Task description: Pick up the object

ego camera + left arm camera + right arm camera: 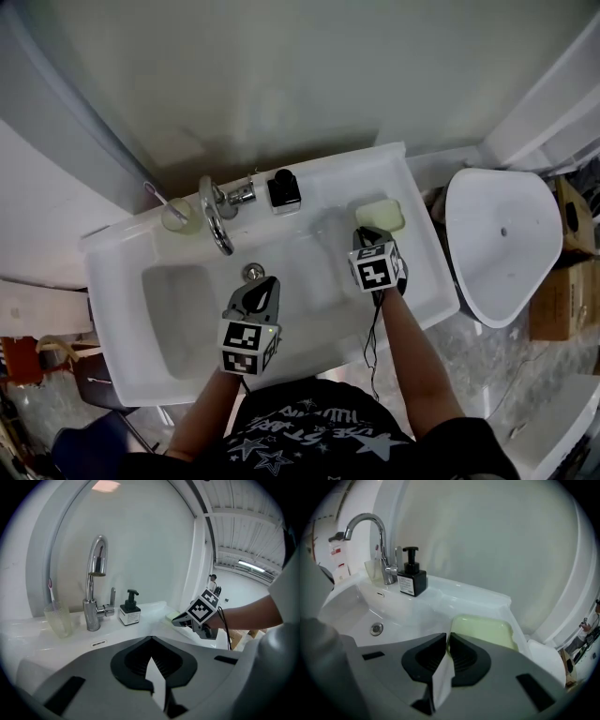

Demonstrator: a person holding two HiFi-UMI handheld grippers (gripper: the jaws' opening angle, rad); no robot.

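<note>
over white ceramic sink, left claw shut tight, gripping nothing. further right, right claw narrowed to a slit, pinching near edge of pale green rectangular soap bar, flat on sink's right ledge, stretching ahead of tips.

- A white rectangular ceramic washbasin is filling the middle.
- A curved chrome tap is standing on the basin's back ledge, left of centre.
- A black square soap dispenser is standing at the middle of that ledge.
- A pale green rectangular soap dish is lying on the basin's right shelf.
- The right gripper is meeting the dish's near edge there.
- The left gripper is hovering over the basin's bowl.
</note>
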